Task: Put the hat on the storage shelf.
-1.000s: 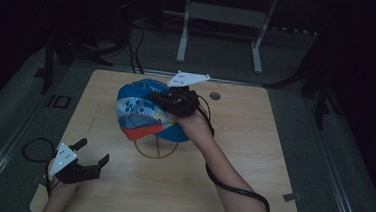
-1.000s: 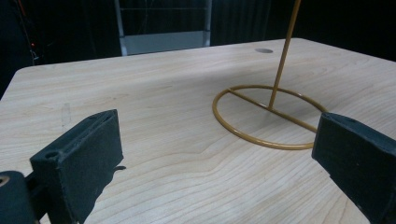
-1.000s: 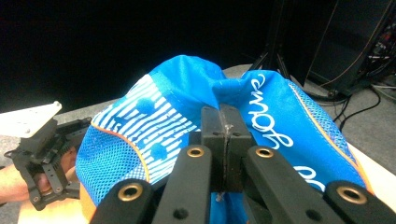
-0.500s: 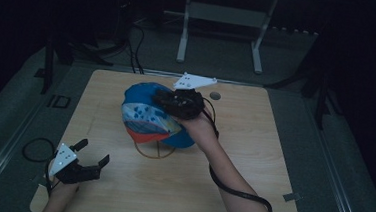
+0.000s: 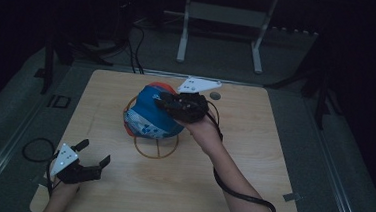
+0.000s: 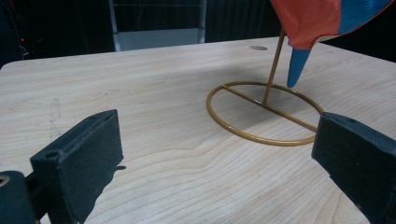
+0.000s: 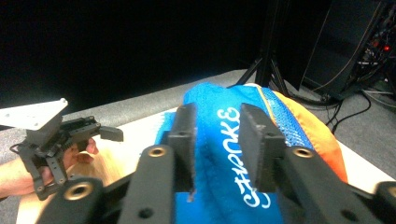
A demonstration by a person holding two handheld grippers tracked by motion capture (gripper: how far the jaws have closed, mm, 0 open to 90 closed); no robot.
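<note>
1. Seen from the high view, the cap [image 5: 150, 116] sits on top of a gold wire stand [image 5: 156, 146] at the middle of the surface [image 5: 253, 140], and the right gripper [image 5: 168, 103] is on its far right side, its jaws having just been opening with blue cloth between them. The left gripper [image 5: 95, 152] rests at the near left corner, well apart from the cap, so the right hand is by far the nearer.
2. In the left gripper view, the jaws stand wide apart with nothing between them; the stand's ring [image 6: 265, 113] lies ahead and to the right, the cap's orange and blue edge [image 6: 317, 21] hanging above it.
3. In the right gripper view, the jaws are partly spread over the cap's blue crown [image 7: 224, 154], which lies straight ahead and below them; whether the pads [image 7: 184, 140] press the cloth I cannot tell for sure, though they look loose.
</note>
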